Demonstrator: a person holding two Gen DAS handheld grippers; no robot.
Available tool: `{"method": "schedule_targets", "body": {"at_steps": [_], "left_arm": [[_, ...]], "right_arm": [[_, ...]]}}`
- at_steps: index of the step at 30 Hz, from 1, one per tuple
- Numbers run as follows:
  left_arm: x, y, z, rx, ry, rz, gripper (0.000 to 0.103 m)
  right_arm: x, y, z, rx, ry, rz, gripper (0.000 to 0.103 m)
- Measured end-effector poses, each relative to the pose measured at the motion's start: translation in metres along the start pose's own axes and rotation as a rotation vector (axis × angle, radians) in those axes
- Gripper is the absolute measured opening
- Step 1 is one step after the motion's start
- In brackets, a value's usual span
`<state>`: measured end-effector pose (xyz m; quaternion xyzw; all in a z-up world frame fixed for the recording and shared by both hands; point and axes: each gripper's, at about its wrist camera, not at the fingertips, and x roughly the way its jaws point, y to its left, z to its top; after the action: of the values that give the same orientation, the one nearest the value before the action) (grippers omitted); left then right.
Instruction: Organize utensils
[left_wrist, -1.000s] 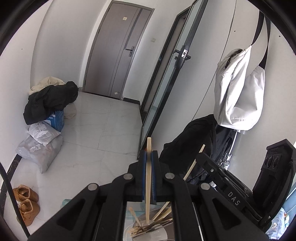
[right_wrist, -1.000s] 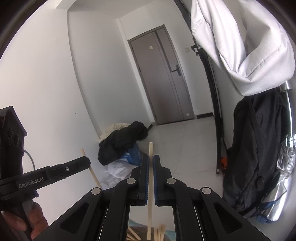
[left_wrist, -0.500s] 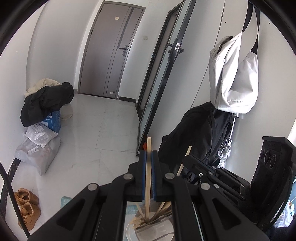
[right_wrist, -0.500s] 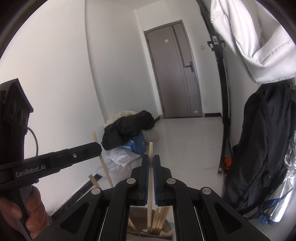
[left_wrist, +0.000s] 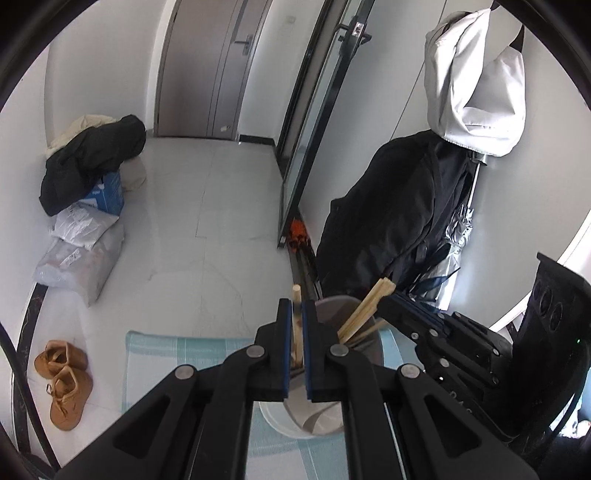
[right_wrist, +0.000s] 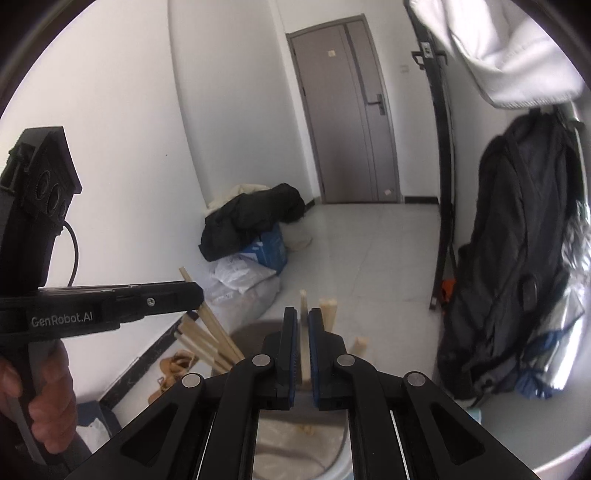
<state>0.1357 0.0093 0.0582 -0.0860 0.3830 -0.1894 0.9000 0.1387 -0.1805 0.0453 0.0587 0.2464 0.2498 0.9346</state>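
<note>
On the left wrist view, my left claw (left_wrist: 294, 350) is pinched narrow on a single wooden chopstick (left_wrist: 296, 295), its tip poking up just above the blue pads (left_wrist: 283, 347), the rest running down between them toward the holder (left_wrist: 334, 310). That holder is a grey and white cup sitting on a teal checked cloth (left_wrist: 177, 354), and it already carries a bunch of chopsticks (left_wrist: 365, 310) leaning out to the right. The right claw (left_wrist: 402, 310) comes in from the right edge, its tip right beside that leaning bunch. Off on the floor I see brown shoes (left_wrist: 62, 380), a heap of dark clothes (left_wrist: 92, 162) over bags, and a black coat (left_wrist: 391, 218) hanging under a white bag (left_wrist: 476, 81). Over to the right wrist view: my right claw (right_wrist: 303, 350) is closed down on one chopstick too (right_wrist: 303, 299), held upright, its end showing above the fingers (right_wrist: 289, 347). Below it the holder's rim (right_wrist: 338, 465) curves across the bottom of the frame. More sticks stand just right of the claw (right_wrist: 328, 314), and another fan of them (right_wrist: 207, 332) leans left, under the left claw (right_wrist: 195, 295), whose black arm reaches in from the left with my hand (right_wrist: 44, 413) on its grip. I cannot tell from this side view how far that one's fingers are closed.
</note>
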Motion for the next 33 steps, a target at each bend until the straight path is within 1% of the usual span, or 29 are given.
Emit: {"method": "schedule_targets", "body": {"at_steps": [1,2,4,5,6,7,8,9,10,12,13,15,17,19,21,23,28,29,31,33], "left_arm": [[-0.004,0.000,-0.002,-0.008,-0.001,-0.001,0.004],[-0.009,-0.001,-0.003,-0.008,-0.006,-0.001,0.006],[-0.018,-0.004,-0.006,-0.005,-0.021,0.019,0.013],[-0.023,-0.006,-0.008,-0.003,-0.030,0.029,0.019],[-0.026,-0.007,-0.008,-0.003,-0.036,0.034,0.027],[-0.032,-0.009,-0.010,-0.003,-0.046,0.042,0.033],[-0.037,-0.010,-0.012,-0.005,-0.060,0.055,0.046],[-0.045,-0.012,-0.014,-0.008,-0.081,0.073,0.056],[-0.046,-0.013,-0.014,-0.010,-0.097,0.086,0.059],[-0.056,-0.016,-0.016,-0.015,-0.122,0.111,0.063],[-0.062,-0.017,-0.017,-0.021,-0.130,0.123,0.064],[-0.073,-0.021,-0.019,-0.031,-0.146,0.137,0.064],[-0.084,-0.024,-0.023,-0.033,-0.166,0.160,0.066],[-0.094,-0.028,-0.025,-0.028,-0.188,0.178,0.073],[-0.104,-0.032,-0.028,-0.022,-0.216,0.195,0.081],[-0.116,-0.037,-0.032,-0.011,-0.248,0.204,0.085],[-0.133,-0.045,-0.044,0.002,-0.301,0.212,0.094],[-0.136,-0.046,-0.048,0.003,-0.316,0.216,0.095],[-0.140,-0.049,-0.054,0.008,-0.339,0.224,0.100],[-0.144,-0.051,-0.060,0.017,-0.365,0.239,0.101]], "right_arm": [[-0.003,-0.002,-0.002,0.010,0.009,0.001,0.007],[-0.007,-0.003,-0.004,0.017,0.012,-0.007,0.009],[-0.018,-0.004,-0.008,0.034,0.001,-0.016,0.020],[-0.026,-0.004,-0.009,0.045,-0.007,-0.018,0.032],[-0.032,-0.004,-0.010,0.055,-0.018,-0.015,0.041],[-0.038,-0.005,-0.010,0.061,-0.029,-0.014,0.044],[-0.046,-0.003,-0.011,0.064,-0.036,-0.019,0.047],[-0.051,-0.003,-0.010,0.063,-0.039,-0.021,0.048],[-0.057,0.000,-0.011,0.064,-0.047,-0.023,0.048],[-0.071,0.006,-0.011,0.056,-0.063,-0.038,0.057],[-0.076,0.007,-0.010,0.052,-0.073,-0.044,0.059],[-0.090,0.013,-0.009,0.046,-0.093,-0.062,0.072],[-0.105,0.019,-0.010,0.040,-0.122,-0.079,0.076],[-0.121,0.024,-0.009,0.037,-0.148,-0.080,0.079],[-0.134,0.029,-0.010,0.036,-0.171,-0.093,0.087],[-0.146,0.035,-0.011,0.029,-0.196,-0.097,0.089],[-0.177,0.050,-0.019,0.009,-0.251,-0.122,0.099],[-0.181,0.053,-0.021,0.005,-0.260,-0.125,0.103],[-0.191,0.057,-0.027,-0.001,-0.284,-0.142,0.103],[-0.197,0.060,-0.033,0.001,-0.292,-0.156,0.103]]}}
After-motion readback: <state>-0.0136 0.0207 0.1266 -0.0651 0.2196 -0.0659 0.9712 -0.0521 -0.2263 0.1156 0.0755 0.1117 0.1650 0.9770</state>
